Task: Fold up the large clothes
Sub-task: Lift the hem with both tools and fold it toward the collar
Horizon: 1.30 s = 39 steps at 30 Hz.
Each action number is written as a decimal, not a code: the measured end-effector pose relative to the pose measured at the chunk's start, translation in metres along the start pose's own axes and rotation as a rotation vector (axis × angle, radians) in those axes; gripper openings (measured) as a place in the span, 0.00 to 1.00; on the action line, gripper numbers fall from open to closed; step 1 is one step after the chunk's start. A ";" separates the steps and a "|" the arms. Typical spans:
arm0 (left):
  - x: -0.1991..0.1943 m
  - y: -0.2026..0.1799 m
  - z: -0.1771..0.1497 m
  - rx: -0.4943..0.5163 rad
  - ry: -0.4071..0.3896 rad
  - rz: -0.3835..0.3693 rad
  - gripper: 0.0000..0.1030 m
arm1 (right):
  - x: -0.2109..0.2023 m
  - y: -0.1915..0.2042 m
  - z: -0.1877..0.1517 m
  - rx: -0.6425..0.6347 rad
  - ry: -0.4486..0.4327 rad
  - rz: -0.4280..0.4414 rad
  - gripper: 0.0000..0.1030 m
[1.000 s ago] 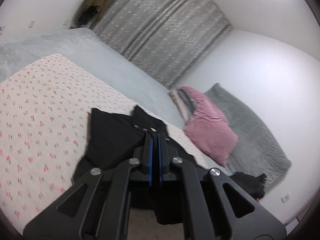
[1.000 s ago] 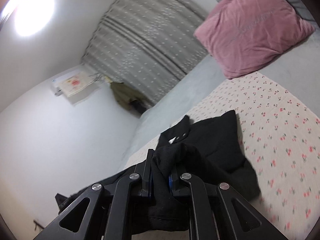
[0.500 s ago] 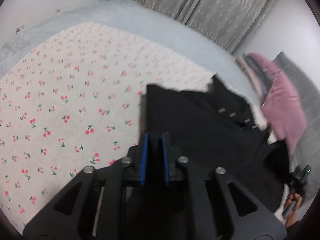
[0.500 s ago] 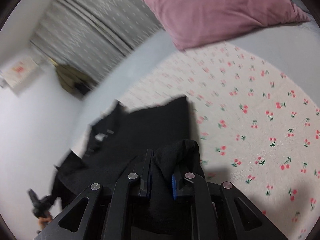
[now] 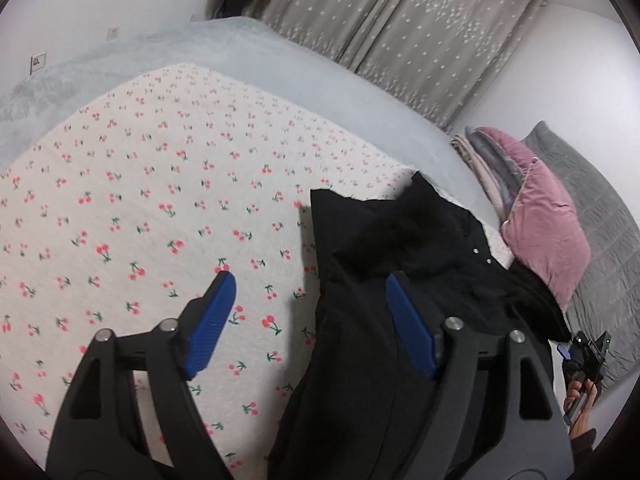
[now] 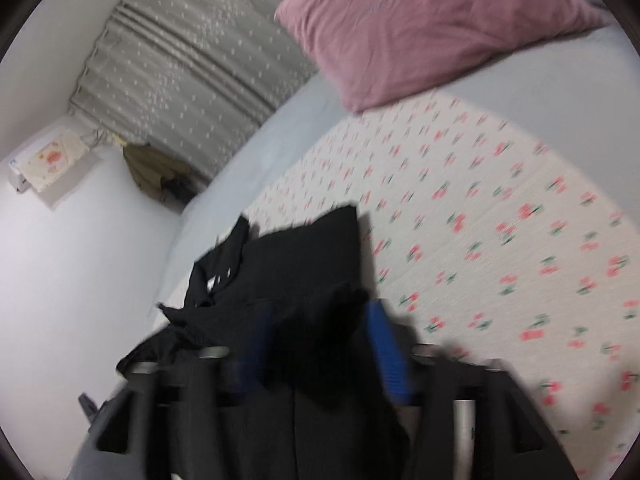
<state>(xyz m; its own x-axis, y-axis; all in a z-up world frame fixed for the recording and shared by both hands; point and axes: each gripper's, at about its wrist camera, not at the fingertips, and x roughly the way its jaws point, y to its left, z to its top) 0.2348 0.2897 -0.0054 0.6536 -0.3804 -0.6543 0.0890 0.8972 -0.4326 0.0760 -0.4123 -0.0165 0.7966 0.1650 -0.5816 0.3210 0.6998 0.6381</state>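
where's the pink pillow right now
The pink pillow sits at the right edge of the left wrist view, against a grey cushion, just beyond the black garment on the cherry-print sheet.

A black garment (image 5: 400, 248) is seen on a white sheet (image 5: 160, 184) printed with small red cherries on green stems. A plain pale grey-blue blanket (image 5: 280, 64) is shown beyond it. A pillow (image 6: 420, 28) in dusty pink and grey curtains (image 5: 400, 32) dotted with white are visible.

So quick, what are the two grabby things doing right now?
Left gripper: just opened, fingers spread, holding nothing.
Right gripper: just opened, crumpled black cloth garment loose between its fingers.
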 end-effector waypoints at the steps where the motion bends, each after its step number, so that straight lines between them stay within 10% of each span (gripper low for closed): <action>1: 0.000 0.000 0.000 0.015 0.006 -0.008 0.79 | -0.004 0.001 0.000 -0.009 -0.010 -0.007 0.64; 11: 0.072 -0.029 -0.013 0.190 0.193 0.011 0.80 | 0.061 0.042 -0.021 -0.329 0.163 -0.244 0.64; 18: 0.107 -0.048 -0.002 0.157 0.160 0.005 0.80 | 0.099 0.043 -0.008 -0.323 0.148 -0.268 0.64; 25: 0.104 -0.083 0.008 0.307 0.058 0.011 0.45 | 0.089 0.048 0.002 -0.343 0.010 -0.190 0.58; 28: 0.102 -0.082 0.012 0.296 0.028 0.035 0.13 | 0.085 0.052 0.001 -0.363 -0.034 -0.189 0.29; 30: 0.098 -0.081 0.014 0.272 -0.001 0.041 0.10 | 0.085 0.058 -0.001 -0.384 -0.041 -0.202 0.12; 39: 0.070 -0.121 0.043 0.345 -0.199 0.067 0.08 | 0.067 0.098 0.013 -0.477 -0.221 -0.262 0.06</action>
<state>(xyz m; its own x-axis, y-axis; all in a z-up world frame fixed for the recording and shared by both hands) 0.3023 0.1643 0.0271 0.7961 -0.2978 -0.5268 0.2659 0.9541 -0.1375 0.1675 -0.3417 0.0130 0.8260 -0.1684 -0.5380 0.2963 0.9416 0.1602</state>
